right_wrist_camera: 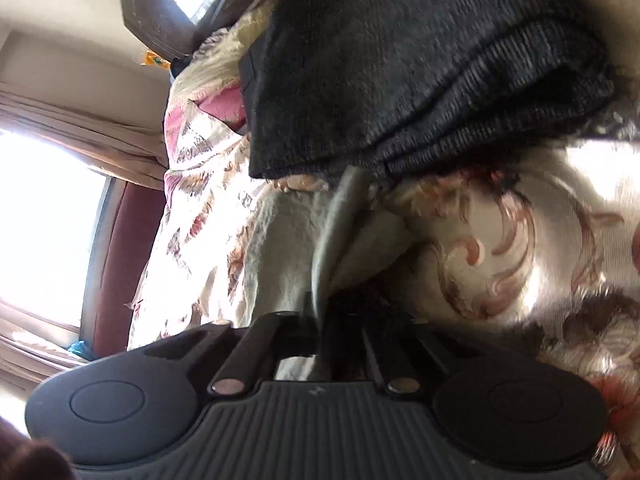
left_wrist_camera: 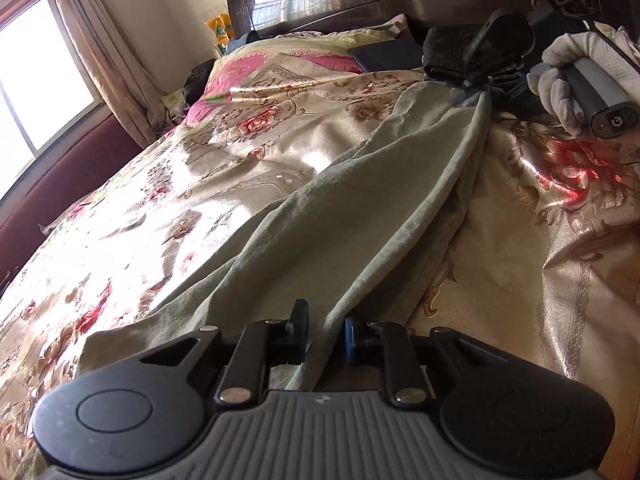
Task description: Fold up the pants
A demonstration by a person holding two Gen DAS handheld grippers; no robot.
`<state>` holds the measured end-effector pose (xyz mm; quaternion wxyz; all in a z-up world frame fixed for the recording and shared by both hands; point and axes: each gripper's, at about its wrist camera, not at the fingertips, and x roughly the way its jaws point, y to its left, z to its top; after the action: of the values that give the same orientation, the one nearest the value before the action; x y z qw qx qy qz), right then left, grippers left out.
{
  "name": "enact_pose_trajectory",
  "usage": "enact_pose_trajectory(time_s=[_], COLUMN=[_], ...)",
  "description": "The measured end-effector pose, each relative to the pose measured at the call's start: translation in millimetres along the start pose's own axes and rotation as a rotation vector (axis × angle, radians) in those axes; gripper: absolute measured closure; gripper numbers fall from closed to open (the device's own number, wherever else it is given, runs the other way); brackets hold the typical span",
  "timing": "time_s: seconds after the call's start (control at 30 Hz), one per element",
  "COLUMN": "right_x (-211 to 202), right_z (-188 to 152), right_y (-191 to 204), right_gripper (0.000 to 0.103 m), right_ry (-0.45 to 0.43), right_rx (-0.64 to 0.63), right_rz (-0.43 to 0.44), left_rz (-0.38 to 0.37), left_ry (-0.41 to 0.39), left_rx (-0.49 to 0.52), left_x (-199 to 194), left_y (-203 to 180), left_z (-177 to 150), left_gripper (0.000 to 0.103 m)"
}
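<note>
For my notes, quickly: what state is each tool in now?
Left tool: closed on pale green fabric pants.
Right tool: closed on the same pants.

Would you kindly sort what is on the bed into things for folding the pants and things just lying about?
For the job:
pale green pants
left gripper, shut on the pants
right gripper, shut on the pants

Lying about:
folded dark knit garment
dark blue flat item
floral bedspread
</note>
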<state>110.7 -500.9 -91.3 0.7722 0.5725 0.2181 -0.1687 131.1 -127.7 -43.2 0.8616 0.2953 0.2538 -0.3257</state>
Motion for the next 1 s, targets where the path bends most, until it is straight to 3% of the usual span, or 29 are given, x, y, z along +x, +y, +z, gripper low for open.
enact_pose_trajectory(time_s=[0.03, 0.1, 0.17, 0.23, 0.27, 0.33, 0.37, 0.4, 0.5, 0.53, 0.57, 0.6, 0.67, 0.73, 0.8, 0.9, 1.0], right_x=[-11.2, -40.0, -57.0, -43.3, -39.9, -48.3, -57.8, -69.1, -109.6, -117.0, -118.2, -110.3, -70.3, -19.4, 23.8, 71.3, 100.3], right_z=[2.1, 4.8, 8.4, 14.5, 15.5, 16.6, 16.3, 14.1, -8.8, -17.7, -28.8, -37.7, -57.6, -80.3, -102.1, -132.4, -144.4], right_y=[-3.3, 2.5, 3.2, -4.0, -7.8, -3.2, 1.6, 7.7, 35.9, 48.8, 68.9, 87.0, 128.4, 160.0, 179.3, 195.1, 192.2], right_gripper=[0.099, 0.099, 0.098, 0.095, 0.095, 0.083, 0.067, 0.064, 0.064, 0.064, 0.064, 0.064, 0.064, 0.068, 0.069, 0.067, 0.067], right_ry=[-0.008, -0.061, -0.092, -0.02, 0.004, 0.024, 0.02, 0.007, -0.089, -0.108, -0.093, -0.041, 0.147, 0.33, 0.471, 0.636, 0.821], right_rx=[0.026, -0.059, -0.146, -0.208, -0.207, -0.203, -0.223, -0.267, -0.549, -0.64, -0.749, -0.82, -0.905, -0.991, -1.084, -1.238, -1.273], right_rz=[0.049, 0.075, 0.009, -0.142, -0.15, -0.124, -0.135, -0.152, -0.267, -0.257, -0.19, -0.12, 0.037, 0.171, 0.208, 0.212, 0.205], left_rz=[0.005, 0.008, -0.013, -0.063, -0.077, -0.079, -0.077, -0.084, -0.1, -0.095, -0.096, -0.099, -0.094, -0.039, -0.035, -0.091, -0.175], left_ry=[-0.005, -0.031, -0.041, 0.007, 0.025, 0.041, 0.042, 0.042, 0.029, 0.02, 0.01, -0.006, -0.034, -0.06, -0.06, -0.073, -0.005], left_rx=[0.005, 0.004, -0.005, 0.005, 0.016, 0.062, 0.073, 0.072, 0.063, 0.067, 0.065, 0.051, 0.022, 0.057, 0.058, 0.092, 0.141], left_x=[-2.9, -12.5, -19.0, -15.1, -13.3, -17.5, -22.1, -29.3, -48.9, -53.9, -57.3, -58.9, -54.6, -43.0, -37.3, -20.3, 18.1], left_y=[1.5, 5.8, 9.2, 6.5, 4.1, -1.6, -1.4, 0.3, 13.7, 18.8, 24.2, 32.5, 47.1, 60.6, 79.4, 103.5, 111.9], left_z=[0.6, 1.8, 0.9, -5.2, -9.4, -18.1, -19.8, -21.2, -24.0, -24.0, -22.7, -18.1, -7.8, -0.1, 3.9, 12.9, 18.9], left_gripper=[0.069, 0.069, 0.066, 0.061, 0.061, 0.061, 0.061, 0.061, 0.061, 0.061, 0.061, 0.061, 0.061, 0.061, 0.061, 0.061, 0.06])
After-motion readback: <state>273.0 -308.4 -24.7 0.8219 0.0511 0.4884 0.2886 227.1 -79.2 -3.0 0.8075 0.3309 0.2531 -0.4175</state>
